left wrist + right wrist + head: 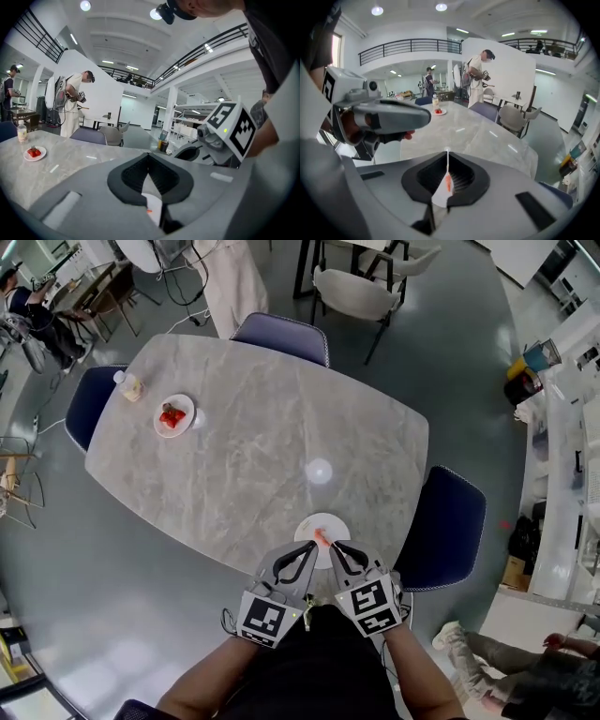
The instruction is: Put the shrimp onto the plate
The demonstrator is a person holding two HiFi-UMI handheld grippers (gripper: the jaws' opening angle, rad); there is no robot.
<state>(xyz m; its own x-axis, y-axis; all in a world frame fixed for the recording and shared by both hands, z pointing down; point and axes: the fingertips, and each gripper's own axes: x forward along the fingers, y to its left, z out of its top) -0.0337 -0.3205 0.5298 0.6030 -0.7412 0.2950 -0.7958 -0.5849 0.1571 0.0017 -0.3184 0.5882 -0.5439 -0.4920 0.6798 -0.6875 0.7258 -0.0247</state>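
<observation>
A small white plate [313,523] sits at the table's near edge, and an orange shrimp [322,538] lies on it. Both grippers hover just behind the plate, side by side. My left gripper [311,547] has its jaws together, empty. The tips of my right gripper [335,547] sit right beside the shrimp and meet. In the right gripper view the jaws [447,153] touch at the tip, and the shrimp [448,182] and the plate [439,197] show through the slit below. The left gripper view [149,157] shows the same slit, with the plate [153,199] under it.
A second plate [174,415] with red food and a bottle [131,386] stand at the table's [262,427] far left end. Dark chairs [441,526] surround the table. A person in white [478,77] stands beyond it, and another sits at the far left [28,306].
</observation>
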